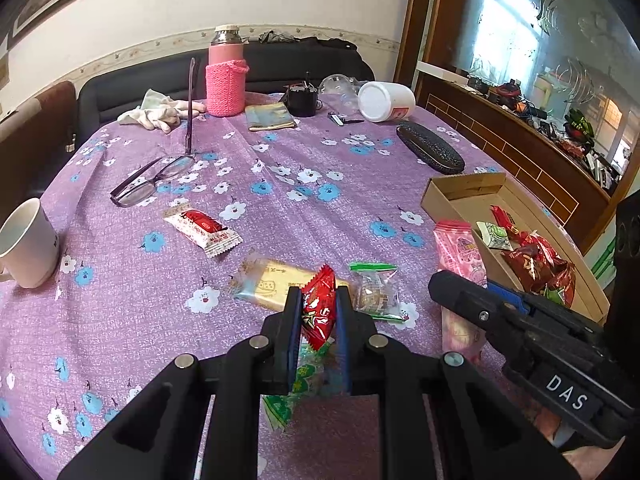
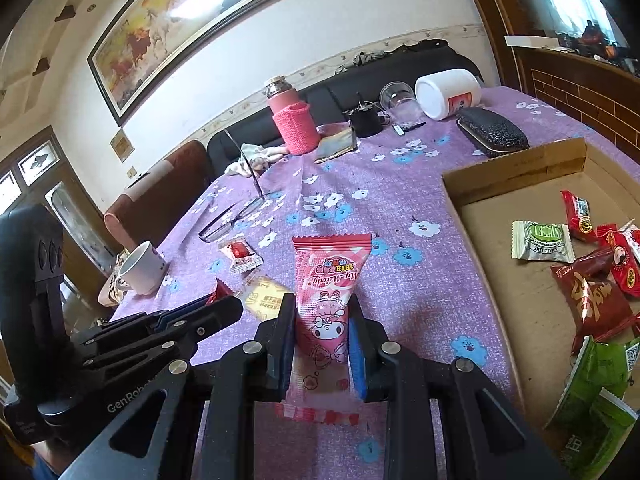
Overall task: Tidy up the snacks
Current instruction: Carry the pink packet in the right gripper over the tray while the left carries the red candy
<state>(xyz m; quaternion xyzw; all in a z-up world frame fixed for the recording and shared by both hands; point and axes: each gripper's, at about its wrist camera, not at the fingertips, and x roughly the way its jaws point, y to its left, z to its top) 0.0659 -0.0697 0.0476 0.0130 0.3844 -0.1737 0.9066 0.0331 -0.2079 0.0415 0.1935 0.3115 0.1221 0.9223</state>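
My left gripper (image 1: 319, 294) is shut on a red snack packet (image 1: 319, 312), held just above the purple flowered tablecloth (image 1: 320, 168). Under it lie a yellow cracker packet (image 1: 266, 280), a clear packet with a green top (image 1: 376, 292) and a green packet (image 1: 296, 384). A red-and-white snack (image 1: 202, 232) lies farther left. My right gripper (image 2: 320, 304) is shut on a pink cartoon-print packet (image 2: 328, 276), left of the cardboard box (image 2: 516, 172). Inside the box are a green-and-white sweet (image 2: 542, 242), red packets (image 2: 592, 300) and green packets (image 2: 592, 400).
A white mug (image 1: 28, 244) stands at the table's left edge, with glasses (image 1: 152, 180) behind it. At the back are a pink flask (image 1: 226, 76), white gloves (image 1: 160, 112), a tipped white jar (image 1: 386, 101) and a black glasses case (image 1: 430, 146).
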